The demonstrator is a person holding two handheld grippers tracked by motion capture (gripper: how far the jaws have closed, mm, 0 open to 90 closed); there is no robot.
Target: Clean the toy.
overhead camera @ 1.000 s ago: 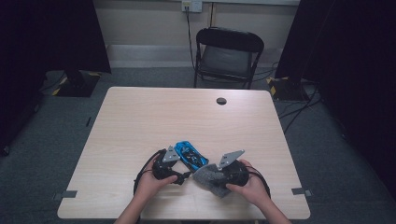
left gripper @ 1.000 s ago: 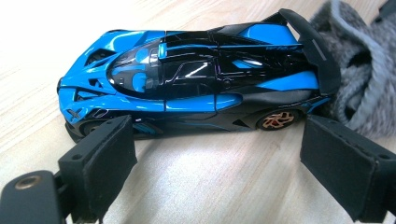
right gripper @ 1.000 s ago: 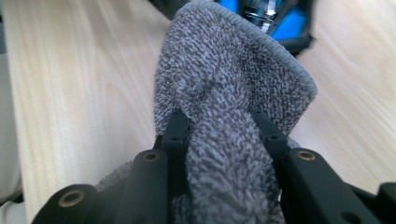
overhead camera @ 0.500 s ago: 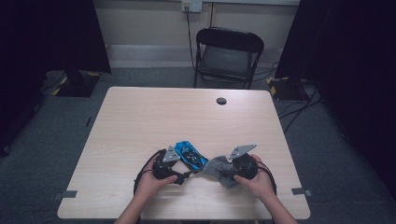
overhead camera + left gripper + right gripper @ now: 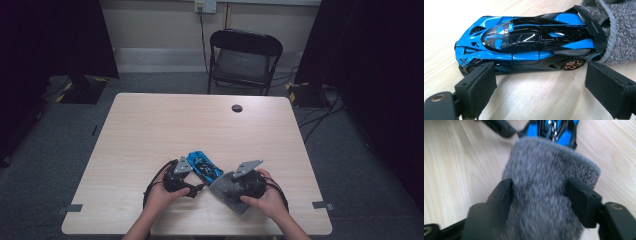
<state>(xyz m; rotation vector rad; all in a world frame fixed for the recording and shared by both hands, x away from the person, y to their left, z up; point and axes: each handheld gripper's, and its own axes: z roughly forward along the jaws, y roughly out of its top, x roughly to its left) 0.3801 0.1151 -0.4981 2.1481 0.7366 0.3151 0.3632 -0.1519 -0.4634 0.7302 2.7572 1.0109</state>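
Pale wood-grain desk (image 5: pixel 150 130) in a dim room with dark curtains at both sides; a black folding chair (image 5: pixel 244 57) stands behind its far edge, and a small black round disc (image 5: pixel 237 108) lies near that edge.

Item 1: toy car (image 5: pixel 204 166), blue and black, with a rear wing and bronze-coloured wheels. It lies on the desk near the person's edge, between the two hands. In the left gripper view the toy car (image 5: pixel 529 46) lies side-on, nose to the left of that view, with its tail just at the open mouth of the grey pouch (image 5: pixel 619 32).

Item 2: grey pouch (image 5: pixel 227 189), fuzzy felt-like fabric, lying on the desk just right of the car, its mouth toward the car's rear.

Item 3: left tool (image 5: pixel 196 191), held in the left hand. Jaws parted, beside the near flank of the car, pads apart from it; nothing gripped.

Item 4: right tool (image 5: pixel 225 187), held in the right hand. Its jaws have just been opening; the pouch (image 5: pixel 549 195) sits between them, one pad at each side. That view is blurred, so whether the pads press the fabric cannot be told.
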